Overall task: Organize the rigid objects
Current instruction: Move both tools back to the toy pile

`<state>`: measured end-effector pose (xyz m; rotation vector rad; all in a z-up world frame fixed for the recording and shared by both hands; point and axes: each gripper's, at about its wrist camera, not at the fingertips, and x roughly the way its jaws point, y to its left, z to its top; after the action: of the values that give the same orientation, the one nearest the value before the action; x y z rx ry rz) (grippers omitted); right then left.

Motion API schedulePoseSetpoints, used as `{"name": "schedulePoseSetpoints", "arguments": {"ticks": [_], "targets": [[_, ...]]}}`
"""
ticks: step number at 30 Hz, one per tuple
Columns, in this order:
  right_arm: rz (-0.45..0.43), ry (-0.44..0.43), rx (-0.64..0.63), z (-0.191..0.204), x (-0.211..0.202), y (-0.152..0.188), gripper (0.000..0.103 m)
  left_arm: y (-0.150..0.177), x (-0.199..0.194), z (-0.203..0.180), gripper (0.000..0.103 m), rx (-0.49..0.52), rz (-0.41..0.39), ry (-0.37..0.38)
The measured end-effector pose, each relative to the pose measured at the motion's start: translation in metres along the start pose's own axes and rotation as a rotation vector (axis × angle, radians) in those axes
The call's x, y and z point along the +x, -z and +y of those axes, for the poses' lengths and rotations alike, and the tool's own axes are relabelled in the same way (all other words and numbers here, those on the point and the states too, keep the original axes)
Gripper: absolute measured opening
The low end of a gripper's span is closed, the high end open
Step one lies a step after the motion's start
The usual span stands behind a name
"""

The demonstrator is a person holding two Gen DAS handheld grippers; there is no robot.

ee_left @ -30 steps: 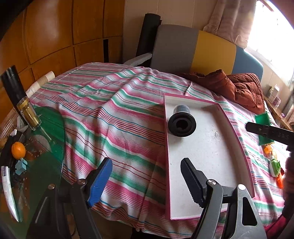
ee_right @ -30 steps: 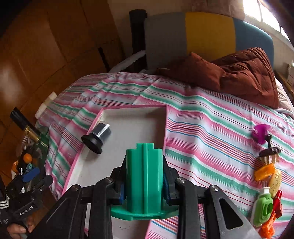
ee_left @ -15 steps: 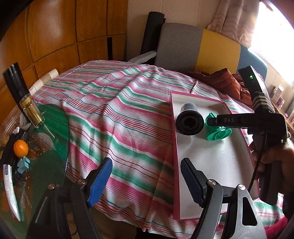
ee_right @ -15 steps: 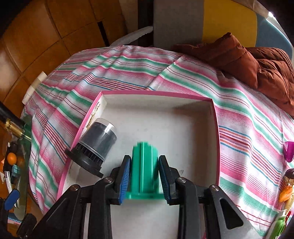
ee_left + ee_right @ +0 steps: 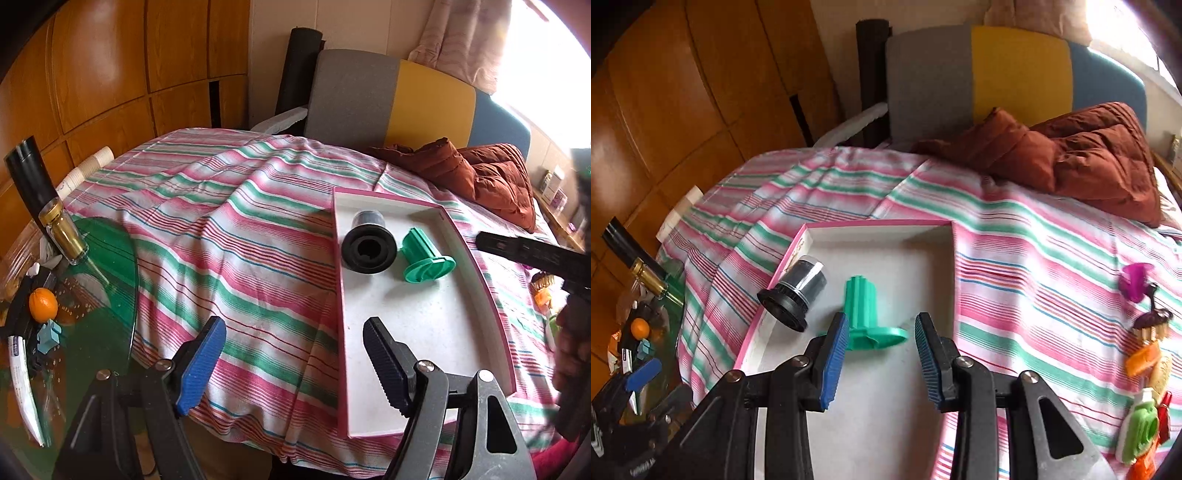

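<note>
Right wrist view: the green spool [image 5: 866,319] is left lying in the pink tray [image 5: 955,266], mid-frame, long axis toward top; right gripper [image 5: 881,350] just below, jaws freshly opened, nothing held.

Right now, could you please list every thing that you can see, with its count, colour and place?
shallow rectangular tray: one, white inside with pink rim, on the striped cloth.
ribbed plastic spool with flange: one, green, lying in the tray, free of the right jaws.
cylinder with wide black flange: one, black and grey, lying in the tray by its left wall.
striped cloth: one, pink, green and white, covering the bed.
padded jacket: one, rust brown, at the far end.
small plastic toys: several, mixed colours, on the cloth right of the tray.
orange fruit: one, on the green glass table.
left gripper: one, blue pads, open, empty.
right gripper: one, open, jaws just opening.
</note>
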<state>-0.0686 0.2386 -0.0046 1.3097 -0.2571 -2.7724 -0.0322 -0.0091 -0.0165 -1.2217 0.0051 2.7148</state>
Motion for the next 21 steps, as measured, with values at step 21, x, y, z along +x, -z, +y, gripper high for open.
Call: {"name": "schedulePoseSetpoints", "arguments": {"ticks": [21], "targets": [[-0.115, 0.253, 0.219, -0.151, -0.098, 0.058, 0.043, 0.001, -0.008, -0.057, 0.077, 0.139, 0.0, 0.052]]}}
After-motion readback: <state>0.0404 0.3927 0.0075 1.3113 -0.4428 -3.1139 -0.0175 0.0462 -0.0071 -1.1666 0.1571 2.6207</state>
